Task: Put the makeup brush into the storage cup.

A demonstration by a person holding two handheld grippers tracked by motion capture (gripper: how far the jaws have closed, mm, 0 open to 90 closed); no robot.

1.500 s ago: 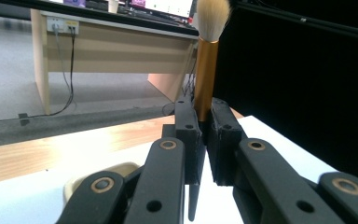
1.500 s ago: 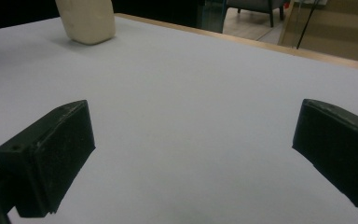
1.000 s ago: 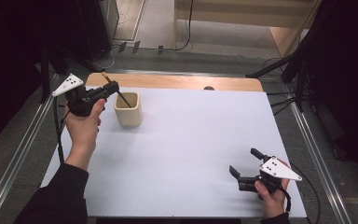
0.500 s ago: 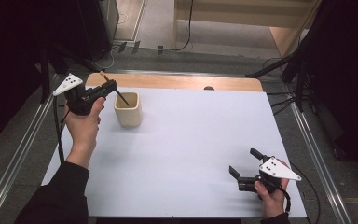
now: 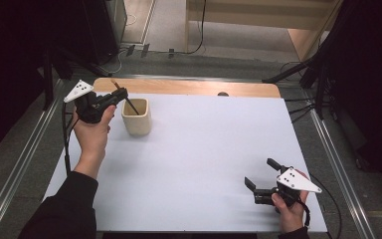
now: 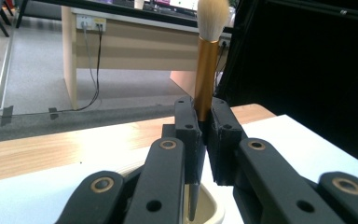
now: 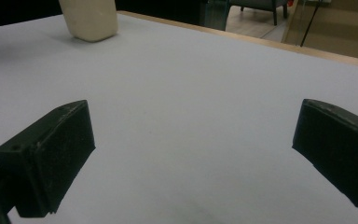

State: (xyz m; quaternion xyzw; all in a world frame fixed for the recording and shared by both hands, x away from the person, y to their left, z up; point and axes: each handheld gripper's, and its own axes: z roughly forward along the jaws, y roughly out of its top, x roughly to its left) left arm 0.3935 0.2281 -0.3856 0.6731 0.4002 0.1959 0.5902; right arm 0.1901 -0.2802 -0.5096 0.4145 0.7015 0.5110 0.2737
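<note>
Black grippers with brass-ringed screws, grey three-cornered plates, dark sleeves.

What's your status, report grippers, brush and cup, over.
Left gripper shut on makeup brush, handle end dipping into cream cup. Right gripper open, idle near table's right front corner. Nothing in the way.

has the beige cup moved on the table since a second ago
No. The cup sits at the same spot beside the table's wooden edge, as before.
</note>
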